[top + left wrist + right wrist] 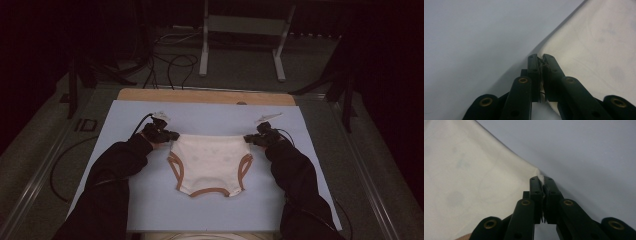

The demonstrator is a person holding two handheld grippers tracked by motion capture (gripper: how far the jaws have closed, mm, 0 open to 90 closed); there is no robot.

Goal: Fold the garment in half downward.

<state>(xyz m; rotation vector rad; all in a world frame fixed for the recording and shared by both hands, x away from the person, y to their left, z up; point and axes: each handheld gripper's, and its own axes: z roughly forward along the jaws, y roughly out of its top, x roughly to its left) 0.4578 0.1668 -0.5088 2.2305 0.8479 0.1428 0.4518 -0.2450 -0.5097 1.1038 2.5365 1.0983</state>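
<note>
Cream cotton underpants point(210, 165) with tan trim lay flat at the middle of the pale blue tabletop point(150, 210), waistband towards its far edge. The left gripper point(172, 135) and right gripper point(246, 138) each had their fingers clamped on a waistband corner, probably to hold the fabric taut and smooth for folding. Beyond the tabletop's far edge lay loose cables point(172, 65) and a metal stand point(245, 30), neither in the way.

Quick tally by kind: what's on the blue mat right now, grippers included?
Garments: 1, cream underpants with brown trim, lying flat.
Grippers: 2, the left gripper and the right gripper, each shut on a top corner of the underpants.
Total: 3, all on the blue mat.
</note>
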